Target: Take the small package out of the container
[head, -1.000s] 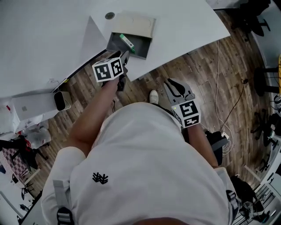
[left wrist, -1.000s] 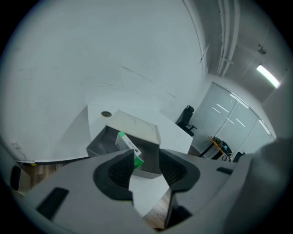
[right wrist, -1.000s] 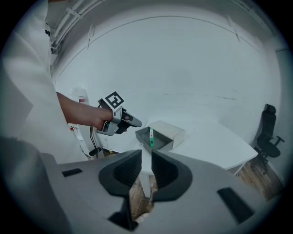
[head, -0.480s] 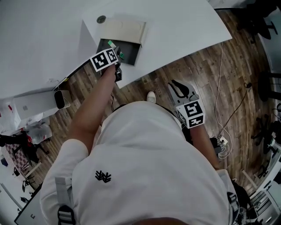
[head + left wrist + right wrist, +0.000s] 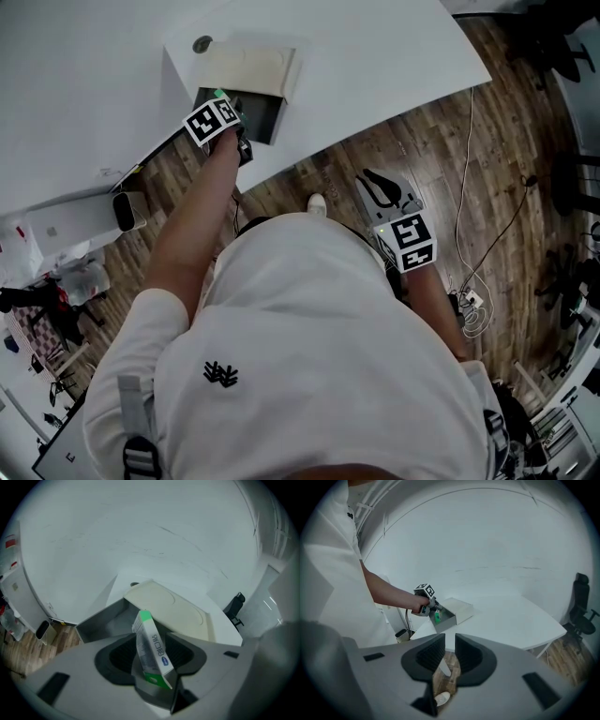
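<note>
A small white package with green ends (image 5: 152, 651) stands tilted in the open grey container (image 5: 101, 623) at the white table's near edge. My left gripper (image 5: 149, 657) reaches into the container (image 5: 267, 117). Its jaws are opening, one on each side of the package, and gaps show beside it. In the head view only a green tip of the package (image 5: 217, 93) shows past the left gripper (image 5: 234, 105). My right gripper (image 5: 375, 183) hangs low by my hip over the wood floor. Its jaws (image 5: 449, 656) stand almost together with nothing between them.
The container's cream lid (image 5: 246, 67) lies folded back on the white table (image 5: 375, 56), with a small round disc (image 5: 202, 43) beside it. A cable (image 5: 464, 187) trails over the floor at the right. An office chair (image 5: 580, 597) stands beyond the table.
My left gripper has moved forward from the table's edge into the container and now straddles the package. The right gripper has barely moved.
</note>
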The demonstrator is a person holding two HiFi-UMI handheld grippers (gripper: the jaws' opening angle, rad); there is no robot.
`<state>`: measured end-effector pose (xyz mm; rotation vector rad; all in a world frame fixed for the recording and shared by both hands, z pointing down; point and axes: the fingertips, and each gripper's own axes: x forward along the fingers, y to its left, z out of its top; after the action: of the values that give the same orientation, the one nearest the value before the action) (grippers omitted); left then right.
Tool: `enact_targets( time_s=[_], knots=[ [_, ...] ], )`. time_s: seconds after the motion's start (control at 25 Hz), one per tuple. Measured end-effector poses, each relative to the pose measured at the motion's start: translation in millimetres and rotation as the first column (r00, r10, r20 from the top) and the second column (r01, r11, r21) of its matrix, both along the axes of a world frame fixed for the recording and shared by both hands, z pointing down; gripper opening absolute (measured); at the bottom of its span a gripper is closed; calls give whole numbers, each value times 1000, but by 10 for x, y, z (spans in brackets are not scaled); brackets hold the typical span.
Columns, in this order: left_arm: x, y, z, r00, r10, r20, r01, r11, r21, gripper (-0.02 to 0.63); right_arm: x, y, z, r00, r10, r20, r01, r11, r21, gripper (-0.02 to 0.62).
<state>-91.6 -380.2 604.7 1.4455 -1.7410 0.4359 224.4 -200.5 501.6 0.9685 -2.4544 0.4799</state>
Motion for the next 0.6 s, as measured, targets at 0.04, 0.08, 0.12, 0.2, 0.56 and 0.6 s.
enact_targets(
  time_s=[0.04,0.08,0.12,0.2,0.56,0.6],
  knots=[
    [-4,3,-13,1000,-7,3,7,1000,3,183,12,2,-1,1000,1,2,-1,1000,-1,67],
    [-9,9,-26,1000,-13,6,13,1000,6,154,22,4,-1,1000,3,4,-3,1000,-2,67],
    [-16,16,-35,1000,-18,9,18,1000,8,137,29,6,2,1000,4,7,-4,1000,-4,67],
    [-33,33,-38,1000,-31,2,31,999,11,130,38,4,16,1000,5,9,-5,1000,-7,67],
    [-188,127,-54,997,-70,-20,70,997,11,92,-56,-50,28,1000,-24,10,24,1000,-5,67],
    [-204,131,-66,997,-74,-28,74,997,17,92,-74,-59,29,999,-31,9,31,999,-4,66]
  ],
)
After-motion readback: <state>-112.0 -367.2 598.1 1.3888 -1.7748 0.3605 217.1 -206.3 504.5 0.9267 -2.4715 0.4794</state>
